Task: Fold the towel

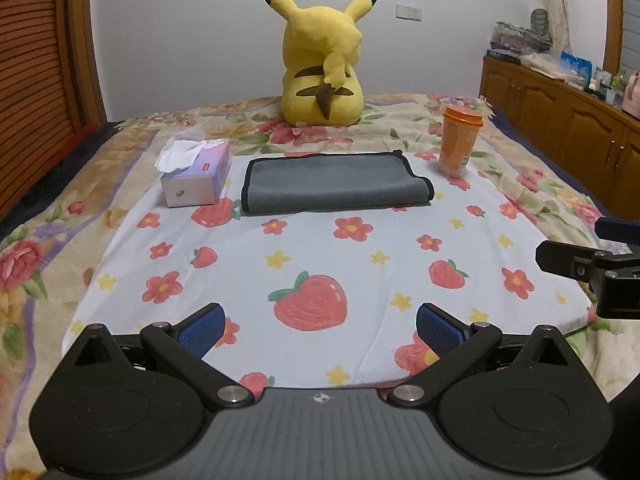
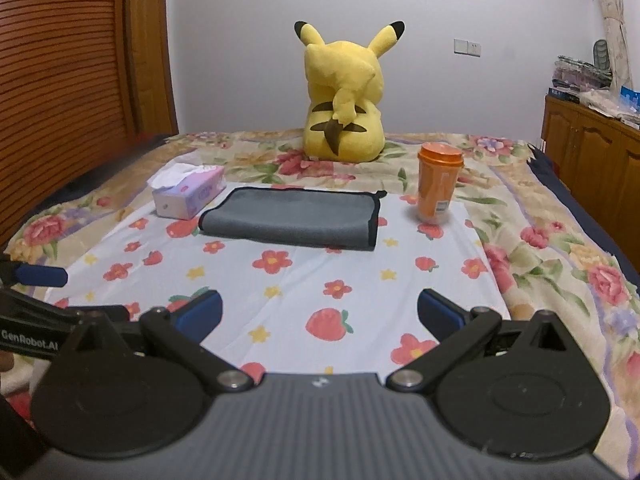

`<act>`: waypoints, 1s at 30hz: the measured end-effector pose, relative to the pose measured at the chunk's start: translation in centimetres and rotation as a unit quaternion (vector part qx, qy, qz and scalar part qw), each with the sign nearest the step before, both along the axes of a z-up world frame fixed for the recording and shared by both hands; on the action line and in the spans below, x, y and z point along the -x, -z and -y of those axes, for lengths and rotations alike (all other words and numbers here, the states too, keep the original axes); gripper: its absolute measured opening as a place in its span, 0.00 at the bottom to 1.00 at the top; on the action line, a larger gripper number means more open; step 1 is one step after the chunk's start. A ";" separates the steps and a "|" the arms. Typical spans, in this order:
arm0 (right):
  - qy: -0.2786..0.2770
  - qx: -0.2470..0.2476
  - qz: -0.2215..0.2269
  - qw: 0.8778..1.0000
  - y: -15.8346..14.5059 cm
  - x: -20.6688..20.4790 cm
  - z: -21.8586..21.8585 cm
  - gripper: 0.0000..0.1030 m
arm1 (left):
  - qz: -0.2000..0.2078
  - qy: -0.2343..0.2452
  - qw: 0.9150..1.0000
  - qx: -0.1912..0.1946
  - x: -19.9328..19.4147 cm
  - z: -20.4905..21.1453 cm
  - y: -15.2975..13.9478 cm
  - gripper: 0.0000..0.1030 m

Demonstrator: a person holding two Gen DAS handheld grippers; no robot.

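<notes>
A grey towel with black edging (image 1: 336,182) lies folded flat on the far part of a white strawberry-print cloth (image 1: 320,264); it also shows in the right wrist view (image 2: 292,218). My left gripper (image 1: 320,330) is open and empty, held over the near edge of the cloth, well short of the towel. My right gripper (image 2: 320,314) is open and empty too, also near the cloth's front. Part of the right gripper shows at the right edge of the left wrist view (image 1: 592,264), and the left gripper's blue fingertip shows at the left of the right wrist view (image 2: 40,276).
A tissue box (image 1: 198,178) stands left of the towel. An orange lidded cup (image 1: 458,140) stands to its right. A yellow Pikachu plush (image 1: 324,60) sits behind on the floral bedspread (image 1: 48,248). A wooden cabinet (image 1: 560,120) lines the right wall.
</notes>
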State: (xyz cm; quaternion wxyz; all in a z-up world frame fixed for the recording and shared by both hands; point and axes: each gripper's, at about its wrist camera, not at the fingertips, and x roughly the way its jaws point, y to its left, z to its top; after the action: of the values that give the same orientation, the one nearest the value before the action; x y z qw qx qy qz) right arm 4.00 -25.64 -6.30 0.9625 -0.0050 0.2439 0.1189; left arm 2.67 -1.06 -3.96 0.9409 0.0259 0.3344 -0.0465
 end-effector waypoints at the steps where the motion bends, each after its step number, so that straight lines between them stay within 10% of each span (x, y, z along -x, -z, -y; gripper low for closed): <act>1: 0.001 0.000 0.000 1.000 0.1 -0.1 0.0 1.00 | 0.002 0.000 1.000 -0.002 0.0 0.0 0.1 1.00; 30: 0.024 0.019 0.054 0.998 -0.1 1.4 0.1 1.00 | 0.093 -0.027 0.995 0.002 2.2 -0.8 -1.8 1.00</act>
State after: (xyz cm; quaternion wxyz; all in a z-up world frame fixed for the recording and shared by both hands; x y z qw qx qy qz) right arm 2.61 -25.77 -6.24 0.9766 -0.0240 0.1938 0.0903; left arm 0.45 -0.21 -2.17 0.9689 0.0196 0.2460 -0.0191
